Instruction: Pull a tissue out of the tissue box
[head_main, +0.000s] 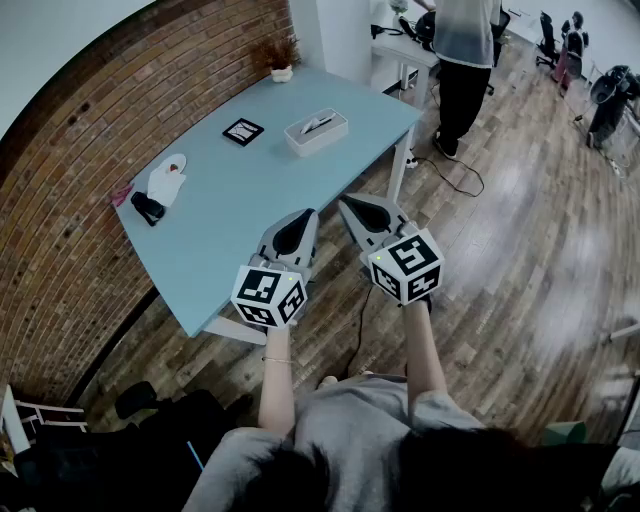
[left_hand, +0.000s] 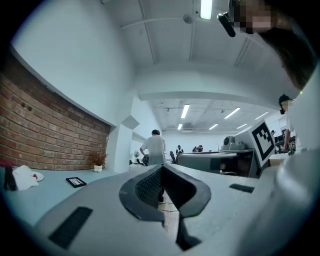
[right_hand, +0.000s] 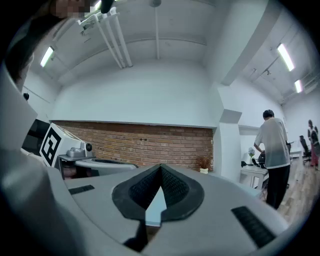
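Two tools: left tool (head_main: 308, 216), right tool (head_main: 347, 203), jaws together, empty. One tissue box (head_main: 316, 131), one table (head_main: 250, 200).

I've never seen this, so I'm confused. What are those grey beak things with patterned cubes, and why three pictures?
They are hand-held grippers, like big tongs: a person holds the left gripper and the right gripper. One picture comes from a camera on the person's head, looking down. The other two come from cameras riding on each gripper, looking along its jaws. Both are shut and hold nothing. On the light blue table stand a tissue box, a small black card and a potted plant.
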